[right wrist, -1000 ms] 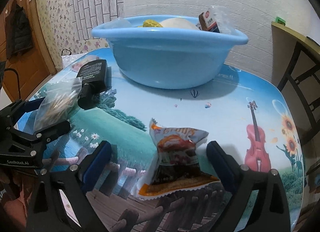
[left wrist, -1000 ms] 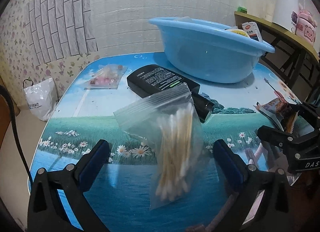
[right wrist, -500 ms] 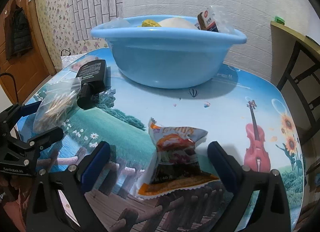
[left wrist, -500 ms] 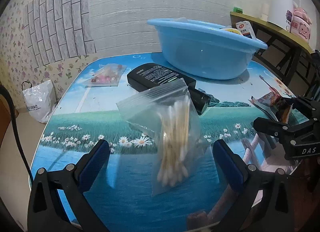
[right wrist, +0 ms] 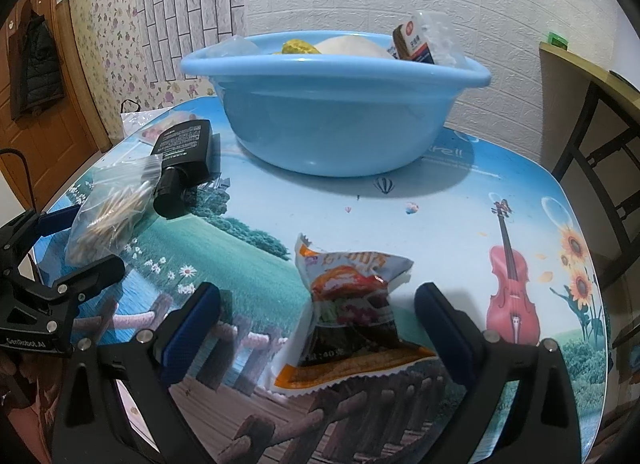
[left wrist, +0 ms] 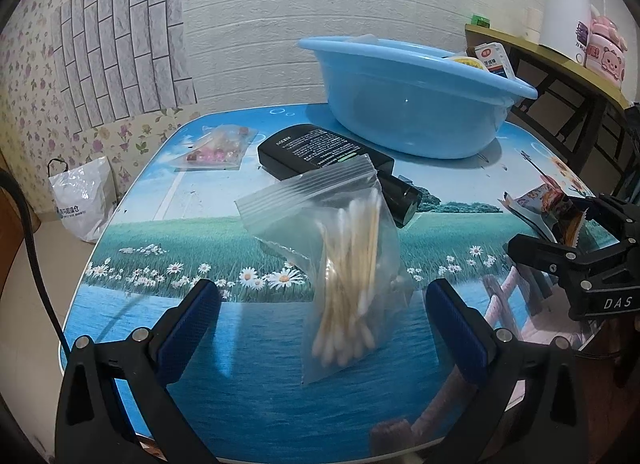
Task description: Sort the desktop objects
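A clear zip bag of cotton swabs [left wrist: 348, 264] lies on the picture-printed table, between the wide-open jaws of my left gripper [left wrist: 320, 316]. An orange snack packet [right wrist: 352, 312] lies between the wide-open jaws of my right gripper [right wrist: 320, 320]. Neither gripper touches its item. A black bottle [left wrist: 328, 160] lies behind the swab bag. A blue basin [right wrist: 332, 104] with several items in it stands at the back. The swab bag [right wrist: 112, 208] and the bottle [right wrist: 184, 160] also show at the left of the right wrist view.
A small clear bag of pink things [left wrist: 216, 144] lies at the table's far left. A white plastic bag [left wrist: 80, 200] sits on the floor to the left. A wooden shelf [left wrist: 560, 60] with a white kettle stands at the right. My right gripper's frame [left wrist: 580, 260] shows at the left view's right side.
Both grippers have drawn back slightly from the table items and stayed open. The swab bag and the snack packet have not moved.
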Demonstrator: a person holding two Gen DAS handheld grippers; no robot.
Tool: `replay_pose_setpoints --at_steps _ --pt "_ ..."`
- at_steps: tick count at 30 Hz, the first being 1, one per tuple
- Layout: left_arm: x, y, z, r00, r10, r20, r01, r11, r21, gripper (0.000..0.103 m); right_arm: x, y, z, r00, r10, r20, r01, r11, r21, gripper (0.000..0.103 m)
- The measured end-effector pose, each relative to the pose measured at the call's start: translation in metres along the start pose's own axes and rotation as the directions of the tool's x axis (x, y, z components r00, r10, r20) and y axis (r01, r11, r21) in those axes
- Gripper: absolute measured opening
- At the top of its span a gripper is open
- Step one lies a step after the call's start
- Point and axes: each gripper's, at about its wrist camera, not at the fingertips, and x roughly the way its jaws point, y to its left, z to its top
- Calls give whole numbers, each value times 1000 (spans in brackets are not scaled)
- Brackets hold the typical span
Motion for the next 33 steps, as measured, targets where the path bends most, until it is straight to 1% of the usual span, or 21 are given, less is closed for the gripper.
replay_pose_setpoints --at_steps 27,33 --pt "0 -1 0 1000 1 0 -1 1000 0 103 1 -3 1 1000 -7 6 7 1000 3 98" --pt "0 -1 0 1000 2 1 -2 1000 0 103 0 -2 1 1000 -15 15 15 1000 9 95"
